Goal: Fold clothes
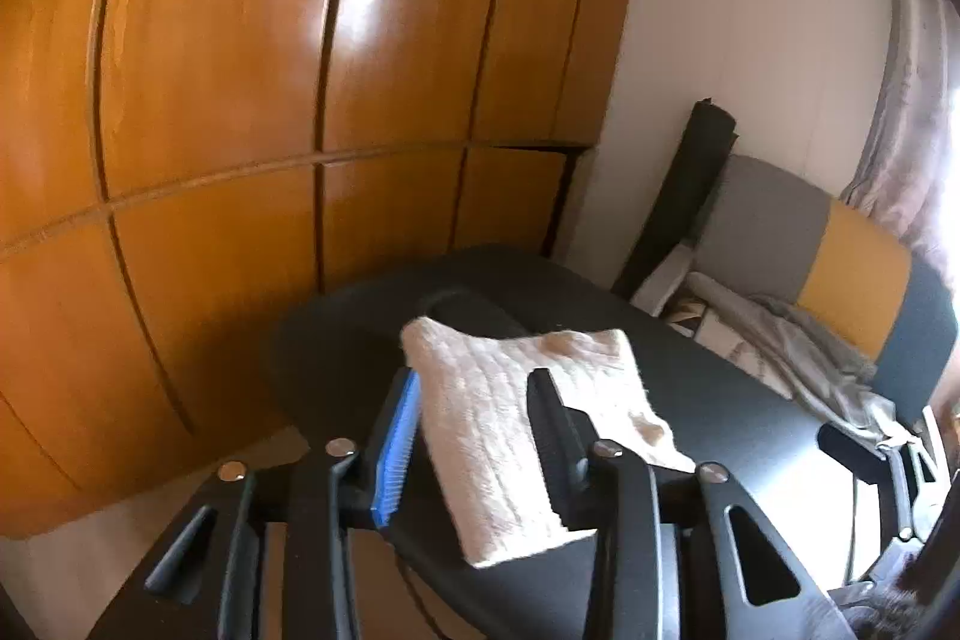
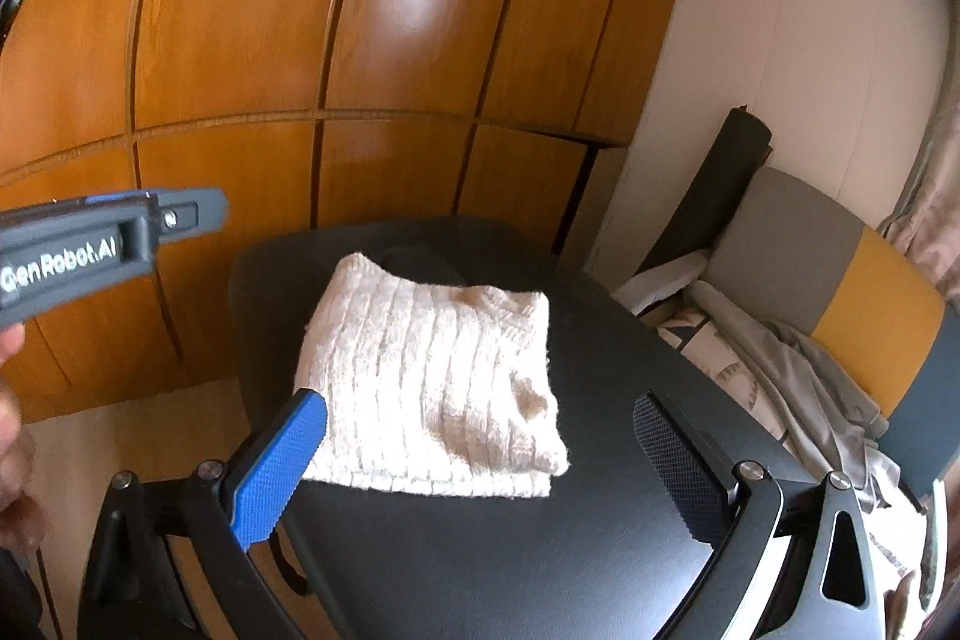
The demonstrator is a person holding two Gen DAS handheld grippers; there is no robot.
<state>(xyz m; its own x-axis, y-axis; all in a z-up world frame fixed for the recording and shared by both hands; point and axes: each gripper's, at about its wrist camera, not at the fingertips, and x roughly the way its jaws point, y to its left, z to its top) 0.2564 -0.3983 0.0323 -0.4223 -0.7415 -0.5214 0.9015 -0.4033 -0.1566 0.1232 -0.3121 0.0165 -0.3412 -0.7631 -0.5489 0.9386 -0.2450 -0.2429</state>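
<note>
The left gripper [image 1: 474, 412] points forward and a bit down over a dark table [image 1: 750, 400]. Its 2 fingers stand on each side of the near part of a folded cream knit cloth [image 1: 498, 400]. The blue pad [image 1: 396, 451] sits just beside the cloth's left edge, and the black finger [image 1: 555, 436] stands in front of the cloth's right part. I cannot tell if the pads squeeze the cloth or only stand around it.

The right gripper [image 2: 480, 430] also points forward and a bit down. Its jaws are spread wide and hold nothing. Its blue finger [image 2: 279, 466] is just at the cloth's near left corner, and its black finger [image 2: 678, 466] is well apart from the cloth, to the right.

In the right wrist view, the grey body of the left gripper comes in from the left edge, with part of a hand [image 2: 12, 436] cut off there.

The cloth lies flat on the table, in front of both grippers. Its knit ribs and long side run away from the grippers. Something dark lies behind the cloth, too hidden to make out.

Behind the table are wooden cupboard doors [image 1: 240, 100]. To the right is a chair [image 2: 852, 280] with grey clothes [image 2: 798, 388] heaped on it, cut off at the edge.
</note>
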